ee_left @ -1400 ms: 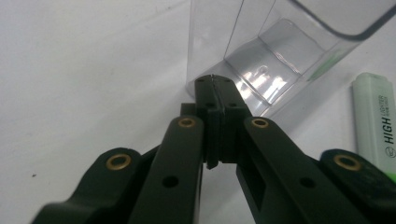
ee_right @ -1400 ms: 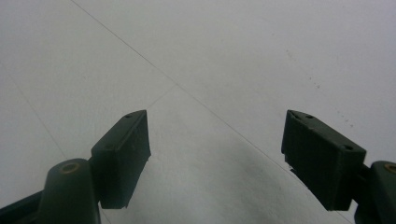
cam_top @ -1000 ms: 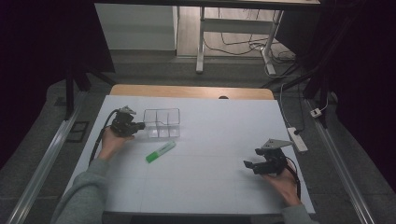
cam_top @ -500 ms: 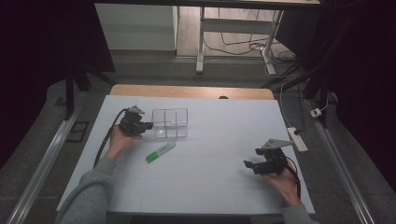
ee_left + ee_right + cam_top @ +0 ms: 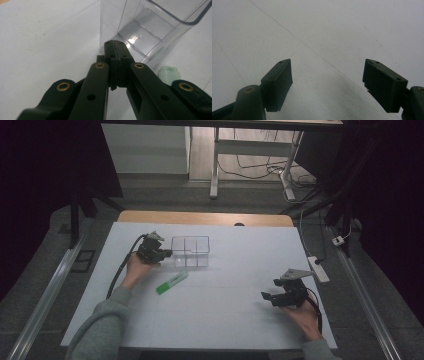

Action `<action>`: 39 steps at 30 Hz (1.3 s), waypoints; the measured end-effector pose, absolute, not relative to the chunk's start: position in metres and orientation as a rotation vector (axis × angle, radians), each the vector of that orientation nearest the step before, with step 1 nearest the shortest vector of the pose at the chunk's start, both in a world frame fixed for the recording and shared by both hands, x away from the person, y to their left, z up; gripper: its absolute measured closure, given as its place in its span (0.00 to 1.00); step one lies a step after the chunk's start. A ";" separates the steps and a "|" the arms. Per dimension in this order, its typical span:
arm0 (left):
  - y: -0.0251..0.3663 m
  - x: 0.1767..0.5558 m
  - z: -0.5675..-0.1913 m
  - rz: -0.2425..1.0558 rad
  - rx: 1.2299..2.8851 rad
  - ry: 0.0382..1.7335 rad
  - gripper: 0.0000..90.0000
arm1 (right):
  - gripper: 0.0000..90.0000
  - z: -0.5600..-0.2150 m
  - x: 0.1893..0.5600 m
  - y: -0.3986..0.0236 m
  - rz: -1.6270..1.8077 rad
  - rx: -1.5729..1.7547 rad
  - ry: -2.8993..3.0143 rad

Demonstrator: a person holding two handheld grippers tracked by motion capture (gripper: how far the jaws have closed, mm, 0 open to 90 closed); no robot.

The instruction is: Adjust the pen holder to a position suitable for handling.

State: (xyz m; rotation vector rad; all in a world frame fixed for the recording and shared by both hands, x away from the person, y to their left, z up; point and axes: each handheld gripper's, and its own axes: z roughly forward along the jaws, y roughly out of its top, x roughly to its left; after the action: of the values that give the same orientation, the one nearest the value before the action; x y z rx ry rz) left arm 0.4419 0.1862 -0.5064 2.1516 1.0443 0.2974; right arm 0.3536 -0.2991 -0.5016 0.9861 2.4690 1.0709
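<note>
Nearby, clear 6-compartment box, unfilled

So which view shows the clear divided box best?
The high view: the whole clear box with its compartments shows beside the left gripper. The left gripper view gives one near corner; the right gripper view looks at bare table.

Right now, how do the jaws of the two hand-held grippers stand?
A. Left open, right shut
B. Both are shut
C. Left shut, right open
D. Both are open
C. In the left gripper view the left hand-held gripper has its pads pressed together with nothing between them, right at the wall of the clear divided box; in the right gripper view the right hand-held gripper has its jaws wide apart over the white table.
</note>
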 end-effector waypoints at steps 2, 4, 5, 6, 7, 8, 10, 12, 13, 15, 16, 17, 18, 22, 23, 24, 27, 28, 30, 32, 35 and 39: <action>0.182 0.443 -0.506 0.296 2.153 1.034 0.99 | 0.26 -0.502 0.354 -0.299 1.066 0.987 2.471; 0.178 0.445 -0.506 0.296 2.163 1.022 0.99 | 0.26 -0.502 0.354 -0.298 1.065 0.983 2.472; 0.177 0.446 -0.506 0.294 2.167 1.018 0.99 | 0.26 -0.502 0.354 -0.298 1.064 0.982 2.473; 0.175 0.446 -0.506 0.295 2.169 1.015 0.99 | 0.26 -0.502 0.353 -0.298 1.064 0.980 2.473; 0.174 0.447 -0.506 0.294 2.174 1.011 0.99 | 0.26 -0.502 0.353 -0.298 1.063 0.979 2.473; 0.173 0.448 -0.507 0.292 2.174 1.013 0.99 | 0.26 -0.502 0.353 -0.298 1.063 0.980 2.473; 0.171 0.450 -0.507 0.290 2.180 1.009 0.99 | 0.26 -0.502 0.354 -0.298 1.062 0.981 2.475; 0.167 0.451 -0.507 0.289 2.181 1.004 0.99 | 0.26 -0.502 0.353 -0.298 1.058 0.979 2.476; 0.166 0.452 -0.507 0.290 2.182 1.001 0.99 | 0.26 -0.502 0.353 -0.298 1.058 0.978 2.478; 0.162 0.452 -0.507 0.290 2.187 0.992 0.99 | 0.26 -0.502 0.353 -0.298 1.056 0.978 2.479; 0.161 0.453 -0.507 0.289 2.186 0.990 0.99 | 0.26 -0.502 0.353 -0.298 1.057 0.978 2.479; 0.160 0.453 -0.507 0.289 2.190 0.985 0.99 | 0.26 -0.502 0.353 -0.298 1.058 0.979 2.478; 0.158 0.454 -0.507 0.287 2.190 0.984 0.99 | 0.26 -0.502 0.353 -0.298 1.059 0.980 2.478; 0.154 0.455 -0.508 0.279 2.198 0.976 0.99 | 0.26 -0.502 0.353 -0.298 1.055 0.979 2.481; 0.153 0.455 -0.508 0.277 2.199 0.973 0.99 | 0.26 -0.503 0.353 -0.298 1.054 0.980 2.480; 0.152 0.455 -0.508 0.274 2.201 0.969 0.99 | 0.26 -0.503 0.353 -0.298 1.054 0.980 2.481; 0.149 0.456 -0.508 0.268 2.206 0.963 0.99 | 0.26 -0.503 0.353 -0.298 1.051 0.980 2.483; 0.148 0.456 -0.508 0.265 2.208 0.959 0.99 | 0.26 -0.503 0.353 -0.298 1.050 0.980 2.482; 0.147 0.455 -0.508 0.258 2.208 0.947 0.99 | 0.26 -0.502 0.353 -0.298 1.053 0.980 2.480; 0.145 0.455 -0.508 0.264 2.210 0.947 0.99 | 0.25 -0.502 0.353 -0.298 1.052 0.981 2.479; 0.144 0.455 -0.509 0.265 2.218 0.945 0.99 | 0.25 -0.502 0.353 -0.298 1.049 0.979 2.481; 0.143 0.456 -0.510 0.282 2.218 0.949 0.99 | 0.25 -0.502 0.353 -0.298 1.051 0.979 2.480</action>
State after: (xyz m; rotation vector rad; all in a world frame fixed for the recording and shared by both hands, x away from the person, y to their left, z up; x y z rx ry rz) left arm 0.4556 0.1429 -0.5098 2.2181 0.9486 0.2821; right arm 0.3532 -0.2981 -0.5022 0.9788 2.4799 1.0511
